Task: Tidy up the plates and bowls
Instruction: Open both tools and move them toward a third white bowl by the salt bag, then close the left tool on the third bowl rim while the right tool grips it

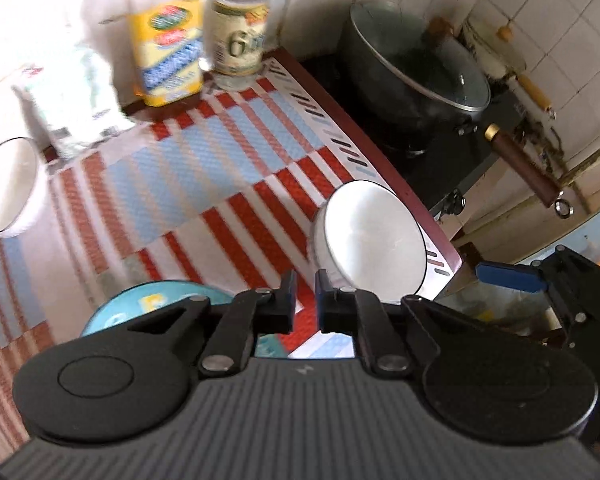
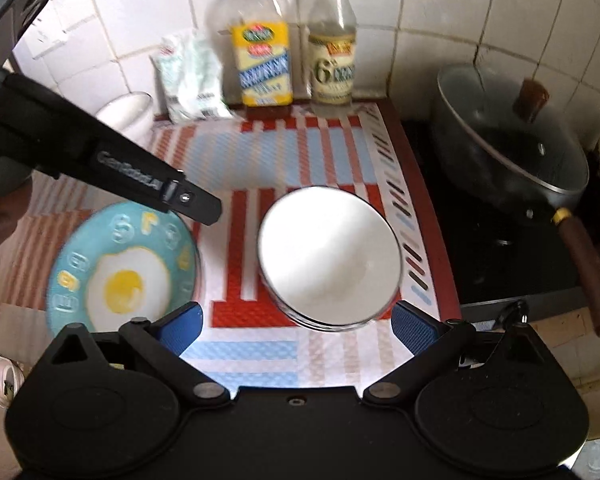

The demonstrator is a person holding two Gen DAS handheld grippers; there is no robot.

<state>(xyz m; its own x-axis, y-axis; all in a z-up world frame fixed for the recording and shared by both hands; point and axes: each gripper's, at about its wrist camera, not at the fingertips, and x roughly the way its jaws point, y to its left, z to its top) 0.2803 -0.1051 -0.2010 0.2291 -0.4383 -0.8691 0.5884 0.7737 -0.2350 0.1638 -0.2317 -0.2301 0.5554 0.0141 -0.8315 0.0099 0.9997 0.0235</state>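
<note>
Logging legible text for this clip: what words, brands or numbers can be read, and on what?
"6": big numeral on the pale label of the clear glass bottle.
Raised letters ring the blue fried-egg plate: not readable as words.
White lettering on the black left gripper arm: blurred.
Yellow-and-blue label of the clear plastic bottle: blurred.
White plastic packet: blurred.

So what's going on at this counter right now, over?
Left gripper shut, holding nothing. Right gripper open, empty, above the stacked white bowls. Egg plate beside them, another white bowl by the wall. Nothing blocking.
</note>
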